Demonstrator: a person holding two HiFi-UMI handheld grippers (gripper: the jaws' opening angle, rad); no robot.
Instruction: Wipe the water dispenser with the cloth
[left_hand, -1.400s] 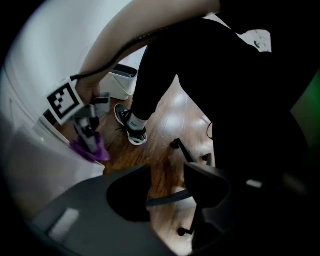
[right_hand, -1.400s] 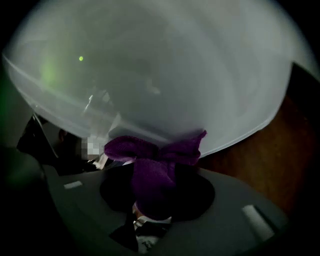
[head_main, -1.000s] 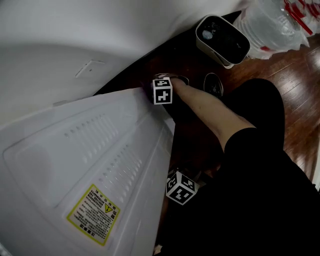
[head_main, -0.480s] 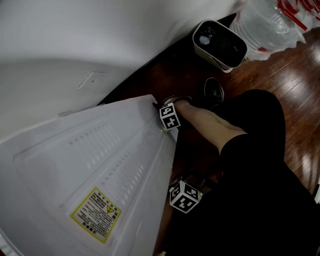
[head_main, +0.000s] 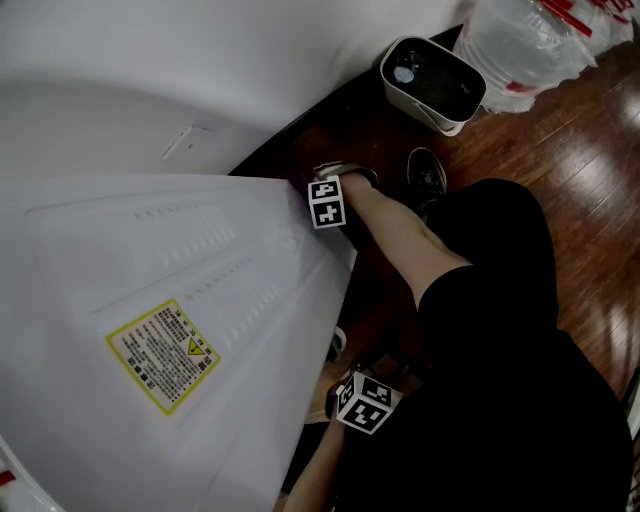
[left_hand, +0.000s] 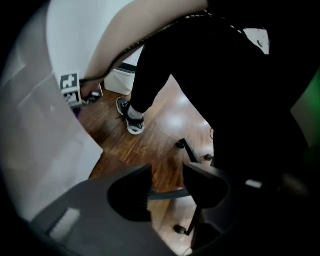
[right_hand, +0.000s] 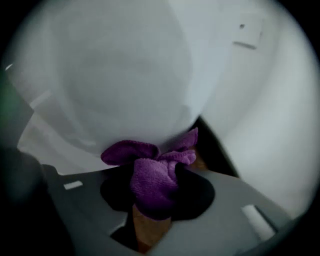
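The white water dispenser (head_main: 180, 300) fills the left of the head view, with a yellow warning label (head_main: 160, 355) on its panel. My right gripper (head_main: 326, 202) reaches to the dispenser's far edge. In the right gripper view it (right_hand: 155, 192) is shut on a bunched purple cloth (right_hand: 152, 177), which presses against the dispenser's white lower edge (right_hand: 130, 85). My left gripper (head_main: 362, 402) hangs low beside the dispenser. Its jaws (left_hand: 167, 182) stand apart with only the floor showing between them. The cloth is hidden in the head view.
A white bin (head_main: 432, 82) and a clear plastic bag (head_main: 520, 45) stand on the wood floor by the wall. The person's shoe (head_main: 428, 175) is near the right gripper. A chair base with casters (left_hand: 187, 147) lies below the left gripper.
The right gripper with the cloth slid down along the dispenser's edge, then back up. The left gripper shifted slightly beside the dispenser. The head view swung, so the dispenser looks larger.
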